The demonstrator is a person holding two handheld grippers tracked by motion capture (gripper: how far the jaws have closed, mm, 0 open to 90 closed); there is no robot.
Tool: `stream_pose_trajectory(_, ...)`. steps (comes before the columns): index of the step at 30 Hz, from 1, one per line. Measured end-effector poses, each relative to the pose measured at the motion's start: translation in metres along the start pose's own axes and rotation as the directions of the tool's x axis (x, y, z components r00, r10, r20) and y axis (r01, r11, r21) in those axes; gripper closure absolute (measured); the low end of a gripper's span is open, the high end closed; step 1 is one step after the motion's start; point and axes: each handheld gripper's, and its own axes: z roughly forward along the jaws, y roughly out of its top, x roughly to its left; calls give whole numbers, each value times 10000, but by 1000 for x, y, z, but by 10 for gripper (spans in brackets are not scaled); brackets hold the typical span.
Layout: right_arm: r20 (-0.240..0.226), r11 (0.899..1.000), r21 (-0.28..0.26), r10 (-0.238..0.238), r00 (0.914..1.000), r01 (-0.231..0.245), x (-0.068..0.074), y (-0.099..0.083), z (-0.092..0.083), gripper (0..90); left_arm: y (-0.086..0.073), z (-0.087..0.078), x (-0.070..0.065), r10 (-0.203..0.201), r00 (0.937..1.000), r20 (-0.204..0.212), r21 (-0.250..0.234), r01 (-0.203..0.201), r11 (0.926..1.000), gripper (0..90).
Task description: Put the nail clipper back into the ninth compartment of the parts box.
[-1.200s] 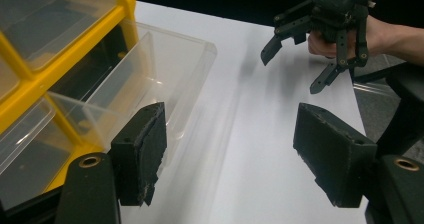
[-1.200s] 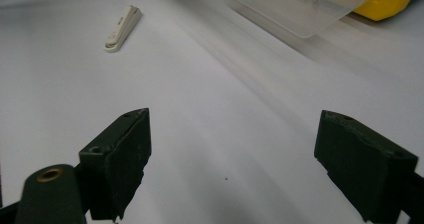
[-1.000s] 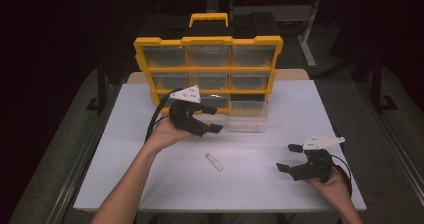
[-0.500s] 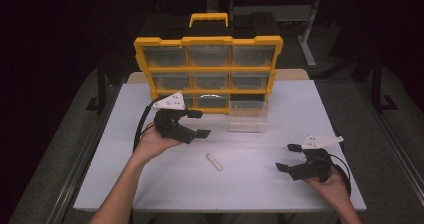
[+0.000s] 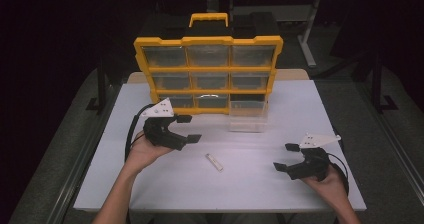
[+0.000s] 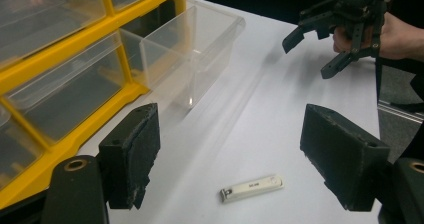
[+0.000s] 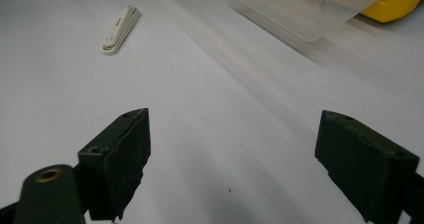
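Left gripper: the black two-jaw left gripper is hovering over the left side of the white rectangular table, just in front of the cabinet. Its jaws are standing wide apart and have just been opening a bit more, with nothing pinched between them.
Right gripper: the black right gripper is sitting at the near right of the table, jaws spread wide too, nothing in them.
Clipper: the small white flat nail clipper is lying on the bare tabletop between the two grippers, well apart from the right one and a little nearer the left. In the left gripper view it's showing low down between the jaws, not touched by either pad.
Cabinet: the yellow plastic organizer cabinet with clear drawers is standing upright at the far edge.
Drawer: one clear plastic drawer is sticking out from the bottom right slot, looking empty, resting on the table.
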Motion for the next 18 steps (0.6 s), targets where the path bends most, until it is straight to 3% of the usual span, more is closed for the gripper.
stream_pose_trajectory(18, -109, 10000, -70, 4, 9999, -4, 3, 3, 2, 138, -29, -23, -7, -258, 9980, -581, 44, 261, 9997, 236)
